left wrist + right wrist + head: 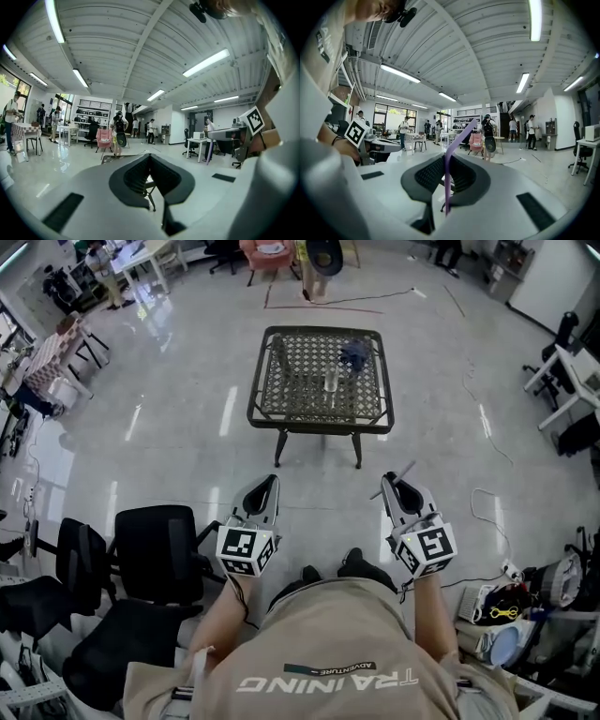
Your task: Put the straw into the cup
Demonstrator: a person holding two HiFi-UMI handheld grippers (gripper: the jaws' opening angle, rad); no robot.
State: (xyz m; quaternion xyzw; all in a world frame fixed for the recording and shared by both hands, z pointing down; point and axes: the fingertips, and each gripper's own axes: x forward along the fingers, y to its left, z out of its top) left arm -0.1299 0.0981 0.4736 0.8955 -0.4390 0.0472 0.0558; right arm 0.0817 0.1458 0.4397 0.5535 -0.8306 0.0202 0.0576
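Observation:
A clear cup (pixel 331 381) stands upright near the middle of a dark metal mesh table (pixel 281 413), well ahead of both grippers. My right gripper (pixel 394 482) is shut on a thin purple straw (pixel 448 168), which runs up between its pads and bends off to the right at the top. In the head view the straw (pixel 404 470) pokes out past the jaw tips. My left gripper (pixel 268 484) is held level beside it, shut with nothing in it. Both grippers are over the floor, short of the table's near edge.
A blue object (pixel 354 354) lies on the table behind the cup. Black office chairs (pixel 155 554) stand close at my left and a clutter of gear (pixel 525 606) at my right. People (pixel 118 133) and desks fill the far end of the room.

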